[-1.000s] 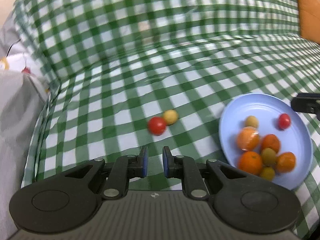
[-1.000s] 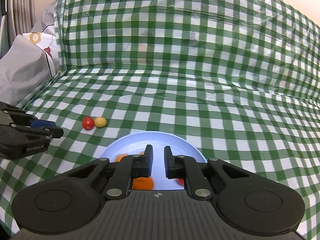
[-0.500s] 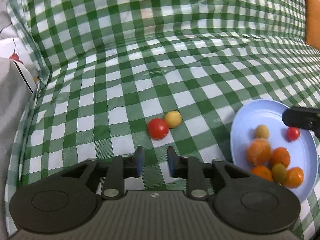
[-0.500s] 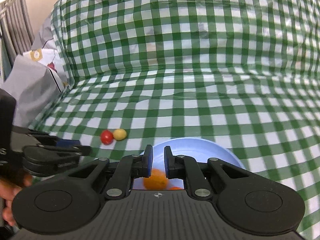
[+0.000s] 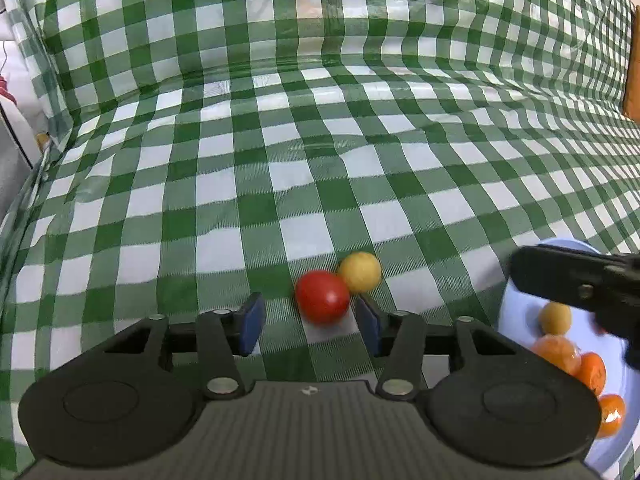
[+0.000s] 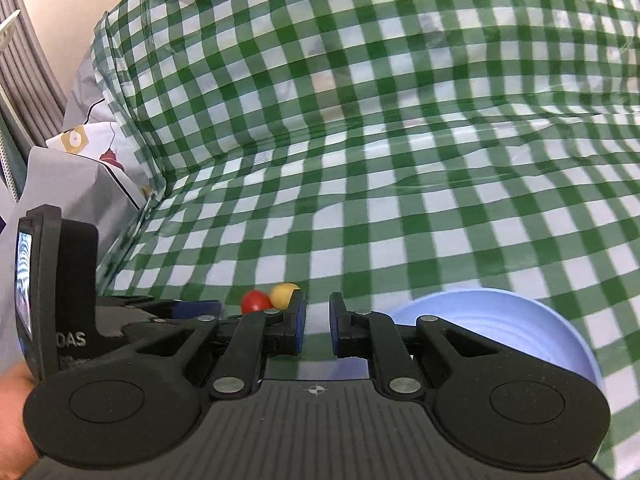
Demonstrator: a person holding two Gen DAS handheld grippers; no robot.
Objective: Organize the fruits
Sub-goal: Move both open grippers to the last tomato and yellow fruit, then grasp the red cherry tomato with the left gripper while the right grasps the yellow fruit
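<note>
Our left gripper [image 5: 308, 322] has its jaws spread, just been opening, w/ nothing pinched; the red tomato [image 5: 322, 297] sits just beyond the tips, nearer the right pad. The yellow tomato [image 5: 360, 272] touches it on the far right. Both lie on the green-checked cloth [image 5: 280, 160]. Our right gripper [image 6: 317, 328] has jaws pressed nearly together, nothing btwn them, hovering at the near left edge of the blue plate [image 5: 508, 316], which holds oranges [image 5: 558, 354] and a small yellow fruit [image 5: 556, 318]. Far left: a grey bag [image 6: 80, 176].
</note>
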